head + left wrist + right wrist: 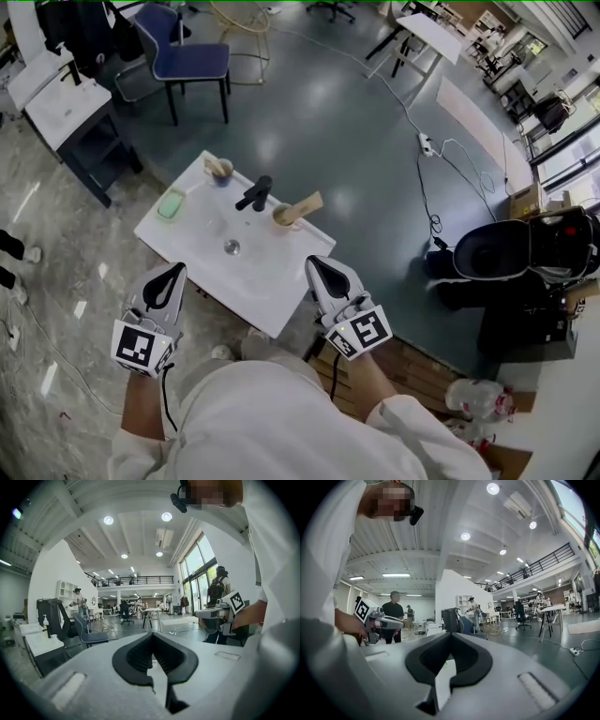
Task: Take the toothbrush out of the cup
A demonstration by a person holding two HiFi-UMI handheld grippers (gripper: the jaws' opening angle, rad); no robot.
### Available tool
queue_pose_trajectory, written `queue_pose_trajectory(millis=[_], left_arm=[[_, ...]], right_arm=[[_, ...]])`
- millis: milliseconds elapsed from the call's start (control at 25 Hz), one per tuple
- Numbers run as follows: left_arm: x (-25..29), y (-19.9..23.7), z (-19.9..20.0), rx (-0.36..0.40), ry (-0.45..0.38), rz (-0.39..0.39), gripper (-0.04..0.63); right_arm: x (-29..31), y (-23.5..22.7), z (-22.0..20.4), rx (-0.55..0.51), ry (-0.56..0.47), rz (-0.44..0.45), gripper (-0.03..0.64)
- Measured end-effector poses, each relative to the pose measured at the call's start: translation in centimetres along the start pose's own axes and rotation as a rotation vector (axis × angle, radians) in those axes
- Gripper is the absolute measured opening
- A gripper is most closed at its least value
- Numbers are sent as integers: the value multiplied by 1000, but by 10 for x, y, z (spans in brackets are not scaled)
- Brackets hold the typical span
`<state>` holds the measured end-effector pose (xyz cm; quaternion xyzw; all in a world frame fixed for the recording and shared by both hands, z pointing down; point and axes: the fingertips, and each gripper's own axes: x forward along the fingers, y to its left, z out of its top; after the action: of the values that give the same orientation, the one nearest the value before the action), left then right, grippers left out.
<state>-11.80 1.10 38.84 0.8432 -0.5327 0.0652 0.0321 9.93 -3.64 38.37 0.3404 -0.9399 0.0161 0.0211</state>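
Holding my left gripper and right gripper closed and empty at the counter's near edge, with the toothbrush leaning in the cup just ahead of the right one, I could tip that cup if I reach in unopened.

White sleeves; left claw and right claw pale grey, black-lined, each with 1 black-and-white marker cube.

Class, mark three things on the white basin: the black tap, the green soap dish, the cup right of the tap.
black tap (255,193): head view, middle of its body.
green soap dish (171,204): head view, centre of the dish.
cup right of the tap (280,218): head view, its near rim.
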Motion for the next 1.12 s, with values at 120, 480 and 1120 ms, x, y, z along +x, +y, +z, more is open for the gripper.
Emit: queue_pose_trajectory(millis=[120, 480, 1120], left_arm=[[10, -2, 1, 0, -6, 22, 2], [28, -2, -9, -27, 6, 57, 2], [55, 36, -4, 3, 33, 52, 2]], right_arm=[[5, -13, -6, 5, 4, 25, 0], [27, -42, -42, 21, 50, 61, 25], [82, -119, -160, 64, 257, -47, 83]])
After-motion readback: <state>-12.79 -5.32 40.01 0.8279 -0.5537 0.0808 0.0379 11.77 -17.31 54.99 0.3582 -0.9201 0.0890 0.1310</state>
